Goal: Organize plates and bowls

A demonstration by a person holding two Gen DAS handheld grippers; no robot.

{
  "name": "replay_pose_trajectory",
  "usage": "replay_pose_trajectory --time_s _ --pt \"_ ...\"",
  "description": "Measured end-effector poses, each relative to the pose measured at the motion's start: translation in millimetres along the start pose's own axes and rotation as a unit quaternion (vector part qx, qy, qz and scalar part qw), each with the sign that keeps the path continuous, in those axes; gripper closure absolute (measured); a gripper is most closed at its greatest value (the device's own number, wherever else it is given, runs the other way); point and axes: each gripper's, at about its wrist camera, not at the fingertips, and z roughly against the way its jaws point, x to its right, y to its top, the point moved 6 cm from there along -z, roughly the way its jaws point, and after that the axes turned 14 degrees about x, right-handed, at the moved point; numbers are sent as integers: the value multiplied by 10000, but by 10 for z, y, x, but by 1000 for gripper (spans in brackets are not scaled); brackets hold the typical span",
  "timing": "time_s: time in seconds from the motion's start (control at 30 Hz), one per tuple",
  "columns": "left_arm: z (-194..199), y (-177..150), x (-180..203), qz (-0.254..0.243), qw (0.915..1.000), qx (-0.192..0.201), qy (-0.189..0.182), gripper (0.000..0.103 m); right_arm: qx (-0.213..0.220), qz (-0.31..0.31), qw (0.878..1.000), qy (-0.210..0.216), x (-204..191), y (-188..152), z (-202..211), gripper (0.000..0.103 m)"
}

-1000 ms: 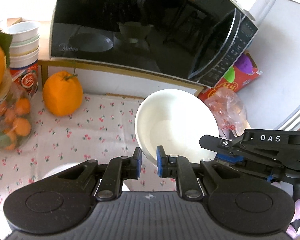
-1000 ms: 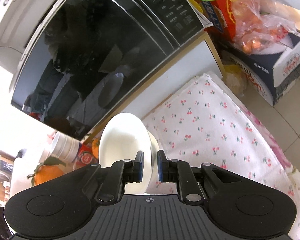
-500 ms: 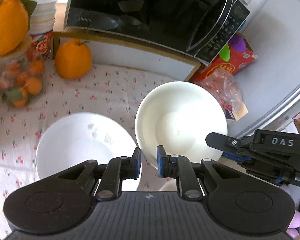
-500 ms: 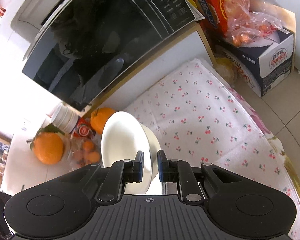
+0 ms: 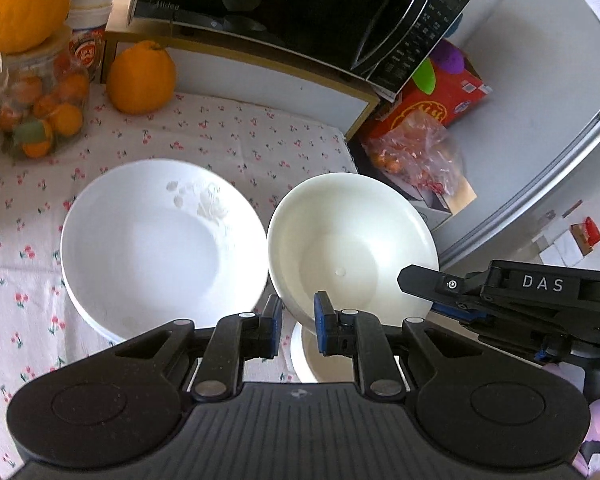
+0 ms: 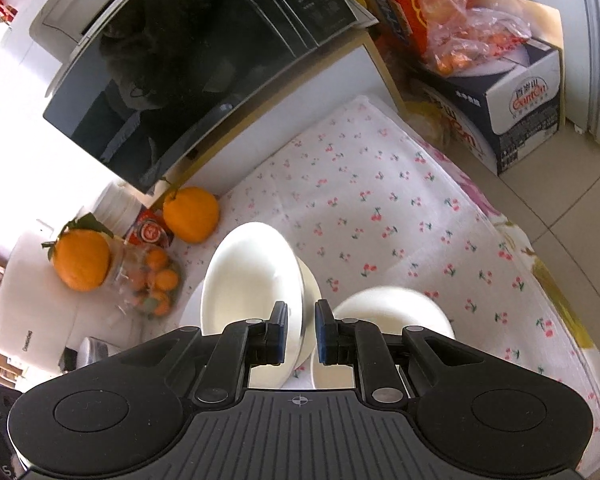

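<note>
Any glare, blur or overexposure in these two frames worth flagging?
Left wrist: plate nearly blown out, rim slightly motion-blurred; bowl sharp; microwave door mirrors the dishes. Right wrist: left side washed out by bright light; a second bowl has a smeared rim; fisheye bends the edges in both.

white bowl [image 5: 352,240] is being held tilted off the cloth, its rim sitting between the left tool's pads; plain glossy inside w/ a tiny speck. just left of it, wider white dish [image 5: 156,240] w/ faint embossed flowers near its rim is sitting on top of another white piece. in right wrist view a white bowl [image 6: 252,276] is standing on edge, another white bowl [image 6: 392,308] lying beside it.
</note>
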Motion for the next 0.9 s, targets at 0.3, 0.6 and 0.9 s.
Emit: replay_pose_trajectory --time_s 0.3,0.6,0.9 --pt "-51 -164 -2 161 9995 -209 -185 88 2 75 9998 -191 87 -62 71 88" --pt "-132 -324 172 -88 9992 -351 -159 85 -120 128 9986 -504 257 -77 77 86" --pt "-193 -475 259 -340 9982 -486 -19 83 -357 119 9963 -768 453 -181 72 86"
